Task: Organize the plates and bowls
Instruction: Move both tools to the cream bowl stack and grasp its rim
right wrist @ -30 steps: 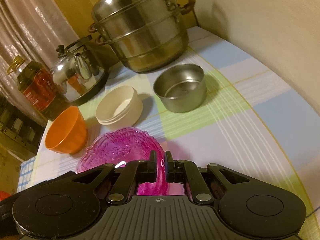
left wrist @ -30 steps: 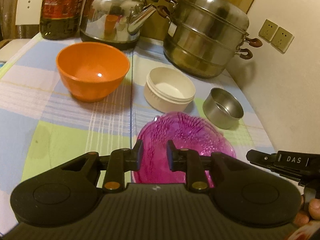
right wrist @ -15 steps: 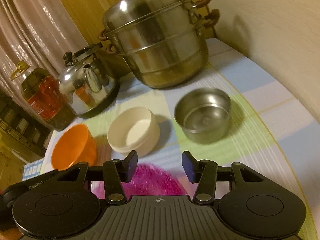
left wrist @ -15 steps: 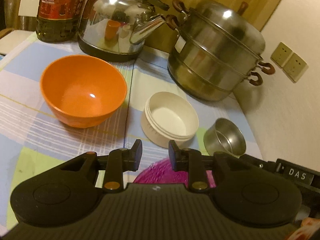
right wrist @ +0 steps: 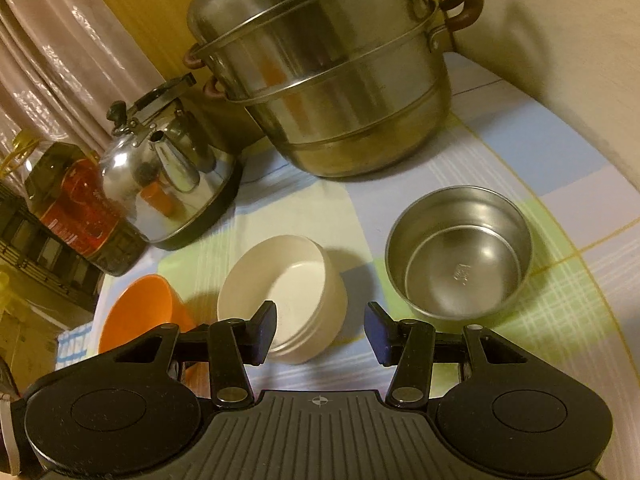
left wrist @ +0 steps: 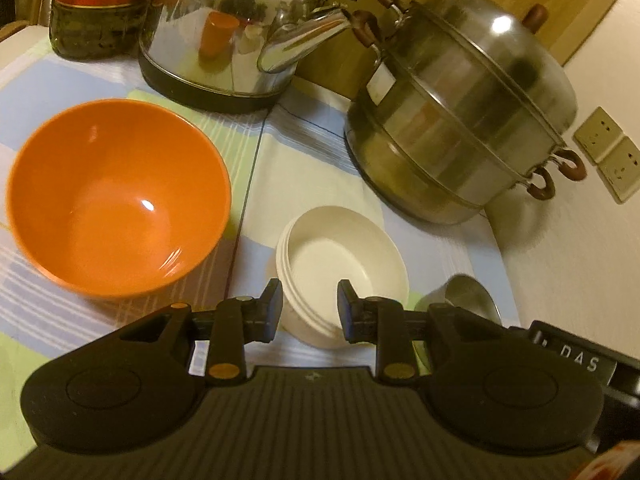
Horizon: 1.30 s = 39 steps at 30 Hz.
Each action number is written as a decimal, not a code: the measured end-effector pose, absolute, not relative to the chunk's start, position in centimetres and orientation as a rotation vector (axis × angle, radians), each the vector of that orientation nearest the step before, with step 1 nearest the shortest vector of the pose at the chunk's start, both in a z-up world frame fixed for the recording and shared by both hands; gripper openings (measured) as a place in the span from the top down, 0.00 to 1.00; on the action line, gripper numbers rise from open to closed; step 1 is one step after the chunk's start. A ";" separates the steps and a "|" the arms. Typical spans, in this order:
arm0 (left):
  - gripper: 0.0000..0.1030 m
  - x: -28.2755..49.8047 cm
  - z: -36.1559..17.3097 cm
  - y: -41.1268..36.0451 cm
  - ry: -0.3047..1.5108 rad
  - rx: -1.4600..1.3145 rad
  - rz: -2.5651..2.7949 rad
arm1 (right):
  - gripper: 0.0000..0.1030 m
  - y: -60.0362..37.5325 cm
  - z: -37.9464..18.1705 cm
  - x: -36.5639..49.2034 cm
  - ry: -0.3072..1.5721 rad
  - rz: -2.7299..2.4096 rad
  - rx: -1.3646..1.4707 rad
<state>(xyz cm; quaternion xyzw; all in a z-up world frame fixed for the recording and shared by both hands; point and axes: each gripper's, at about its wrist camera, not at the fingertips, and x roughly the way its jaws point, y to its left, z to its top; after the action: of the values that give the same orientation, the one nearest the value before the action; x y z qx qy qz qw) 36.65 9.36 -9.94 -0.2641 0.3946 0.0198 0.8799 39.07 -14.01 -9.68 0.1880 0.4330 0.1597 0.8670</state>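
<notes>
An orange bowl [left wrist: 116, 200] stands at the left on the checked tablecloth. A cream bowl [left wrist: 344, 256] stands in the middle, and a small steel bowl [right wrist: 460, 256] to its right. My left gripper [left wrist: 308, 308] is open, with its fingers on either side of the cream bowl's near rim, above it. My right gripper [right wrist: 320, 328] is open wide and empty, hovering just in front of the cream bowl [right wrist: 284, 292] and the steel bowl. The orange bowl [right wrist: 140, 316] shows at the left of the right wrist view. The pink plate is out of sight.
A steel kettle [left wrist: 236, 28] and an oil bottle [left wrist: 96, 4] stand at the back left. A large steel steamer pot [left wrist: 460, 120] stands at the back right by the wall with sockets [left wrist: 604, 152]. The right gripper's body [left wrist: 580, 360] shows at lower right.
My right gripper let go of the pink plate and opened wide. Both grippers moved forward over the plate toward the bowls; the plate dropped out of view.
</notes>
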 end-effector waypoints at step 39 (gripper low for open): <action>0.83 40.1 -13.1 9.5 0.899 -0.549 0.079 | 0.86 -11.0 -14.0 44.4 1.016 0.324 0.353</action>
<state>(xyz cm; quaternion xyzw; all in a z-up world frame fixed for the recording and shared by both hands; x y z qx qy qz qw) 40.06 9.51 -13.14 -0.2619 0.4290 0.0379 0.8637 44.39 -11.04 -14.04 0.1672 0.4818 0.1537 0.8463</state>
